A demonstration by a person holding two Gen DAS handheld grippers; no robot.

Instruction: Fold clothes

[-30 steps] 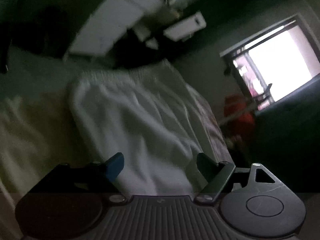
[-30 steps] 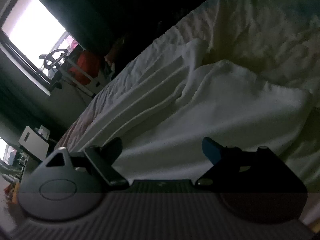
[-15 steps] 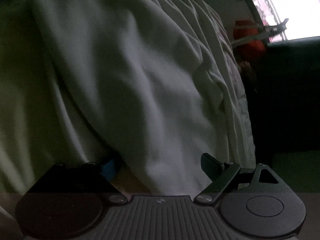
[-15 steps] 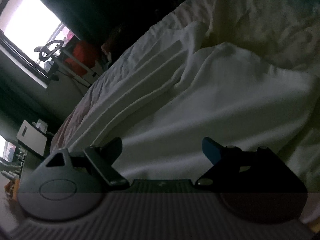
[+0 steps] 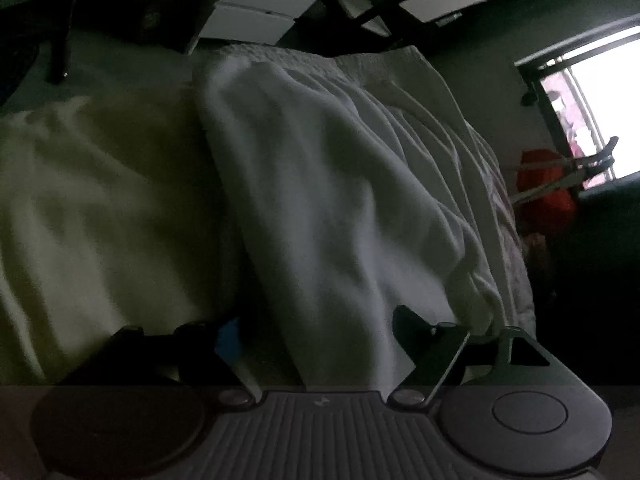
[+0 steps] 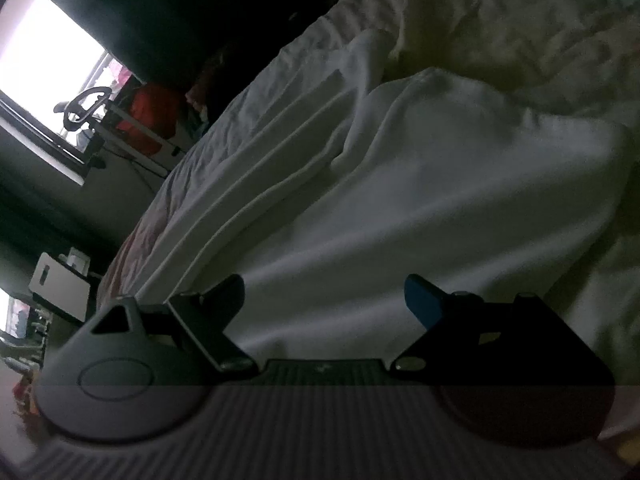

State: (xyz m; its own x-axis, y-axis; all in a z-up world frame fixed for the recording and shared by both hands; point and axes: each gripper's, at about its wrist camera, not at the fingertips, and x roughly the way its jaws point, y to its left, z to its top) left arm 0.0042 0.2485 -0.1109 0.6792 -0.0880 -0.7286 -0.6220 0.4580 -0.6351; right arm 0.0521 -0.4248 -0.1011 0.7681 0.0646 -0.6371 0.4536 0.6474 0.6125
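Observation:
A white garment (image 5: 340,208) with a gathered waistband at its far end lies on a pale bedsheet (image 5: 88,208). My left gripper (image 5: 316,332) is open, low at the garment's near edge, with cloth lying between its fingers; the blue left pad is partly tucked under the cloth edge. In the right wrist view the same garment (image 6: 420,208) spreads in long folds across the bed. My right gripper (image 6: 324,300) is open just above the garment's near part, holding nothing.
The room is dim. A bright window (image 5: 600,112) and an orange-red item (image 5: 548,196) on a rack stand beyond the bed's edge. White drawers (image 5: 276,8) stand past the bed. Rumpled cream bedding (image 6: 520,32) lies behind the garment.
My left gripper dipped close to the garment, then tilted back up, so the waistband and drawers show again; its blue pad now sits at the cloth edge. My right gripper has barely moved.

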